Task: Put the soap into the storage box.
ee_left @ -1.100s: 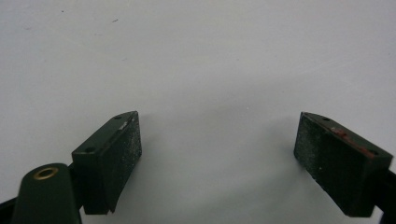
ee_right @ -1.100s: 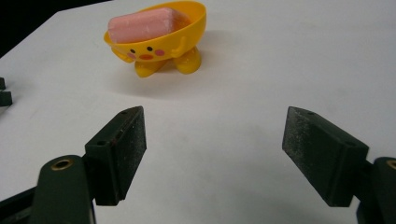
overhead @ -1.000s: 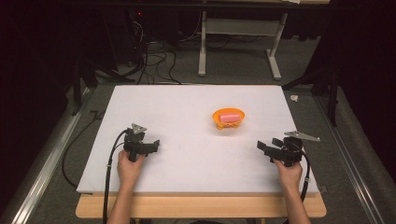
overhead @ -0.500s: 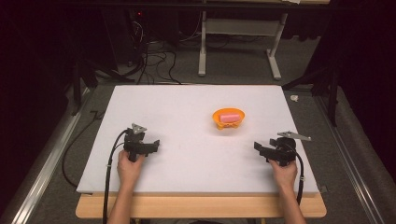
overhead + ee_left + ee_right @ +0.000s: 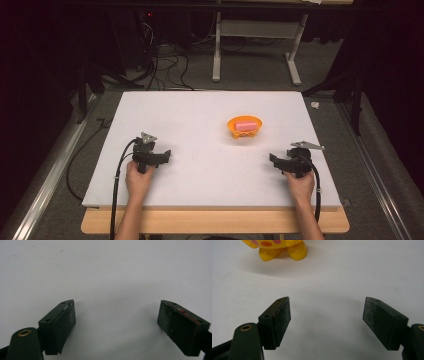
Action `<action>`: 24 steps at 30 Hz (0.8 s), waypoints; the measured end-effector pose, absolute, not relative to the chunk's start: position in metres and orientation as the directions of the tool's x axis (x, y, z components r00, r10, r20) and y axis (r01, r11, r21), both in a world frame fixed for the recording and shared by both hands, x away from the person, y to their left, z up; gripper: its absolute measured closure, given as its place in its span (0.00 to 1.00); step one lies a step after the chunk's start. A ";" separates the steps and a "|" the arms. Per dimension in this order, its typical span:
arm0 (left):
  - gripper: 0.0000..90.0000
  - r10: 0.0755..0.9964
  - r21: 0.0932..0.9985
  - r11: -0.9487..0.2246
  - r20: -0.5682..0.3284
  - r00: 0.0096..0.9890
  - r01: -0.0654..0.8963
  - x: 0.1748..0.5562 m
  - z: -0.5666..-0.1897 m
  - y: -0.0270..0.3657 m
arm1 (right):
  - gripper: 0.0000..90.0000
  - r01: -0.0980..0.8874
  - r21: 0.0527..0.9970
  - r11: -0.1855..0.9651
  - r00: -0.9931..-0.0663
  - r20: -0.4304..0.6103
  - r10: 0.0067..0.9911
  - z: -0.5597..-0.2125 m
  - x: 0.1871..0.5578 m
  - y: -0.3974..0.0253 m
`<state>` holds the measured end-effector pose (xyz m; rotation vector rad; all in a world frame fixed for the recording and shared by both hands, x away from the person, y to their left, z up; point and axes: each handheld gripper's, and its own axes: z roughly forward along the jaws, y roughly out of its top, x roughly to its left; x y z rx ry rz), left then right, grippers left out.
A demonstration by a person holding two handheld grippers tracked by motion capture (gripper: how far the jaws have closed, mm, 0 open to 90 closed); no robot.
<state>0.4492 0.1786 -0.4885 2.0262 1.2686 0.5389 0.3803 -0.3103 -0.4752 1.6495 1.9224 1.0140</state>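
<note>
An orange footed bowl (image 5: 244, 128) stands right of the white board's middle, with a pink block (image 5: 244, 125) lying inside it. Its yellow feet and spotted underside, the bowl (image 5: 277, 247), appear at the top left of the right gripper view. My left gripper (image 5: 165, 155) rests at the near left of the board, jaws wide apart over bare white surface, left gripper (image 5: 116, 322). My right gripper (image 5: 272, 158) sits at the near right, pointing left toward the bowl, jaws also wide apart and empty, right gripper (image 5: 326, 320).
The white board (image 5: 200, 115) lies on a wooden table whose front edge (image 5: 215, 222) shows below it. Beyond the board are cables (image 5: 160, 65) and a white desk frame (image 5: 260, 45) on the floor. A metal rail (image 5: 45, 180) runs along the left.
My right gripper has shifted left and slightly forward on the board. The left gripper and the bowl have stayed put.
</note>
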 end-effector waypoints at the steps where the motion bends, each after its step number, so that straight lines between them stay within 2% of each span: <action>1: 0.17 0.898 0.729 -0.296 -0.008 0.440 0.618 0.449 -0.489 0.179 | 0.26 0.667 0.744 0.039 -0.215 0.142 0.966 -0.475 0.381 -0.310; 7: 0.17 0.898 0.729 -0.296 -0.008 0.440 0.618 0.449 -0.489 0.179 | 0.25 0.670 0.739 0.073 -0.216 0.099 0.971 -0.477 0.382 -0.303; 13: 0.17 0.898 0.729 -0.296 -0.008 0.440 0.618 0.449 -0.489 0.179 | 0.23 0.683 0.709 0.177 -0.229 -0.023 0.973 -0.482 0.384 -0.290; 24: 0.17 0.898 0.728 -0.297 -0.007 0.439 0.619 0.449 -0.488 0.179 | 0.23 0.677 0.715 0.175 -0.230 -0.021 0.973 -0.483 0.383 -0.290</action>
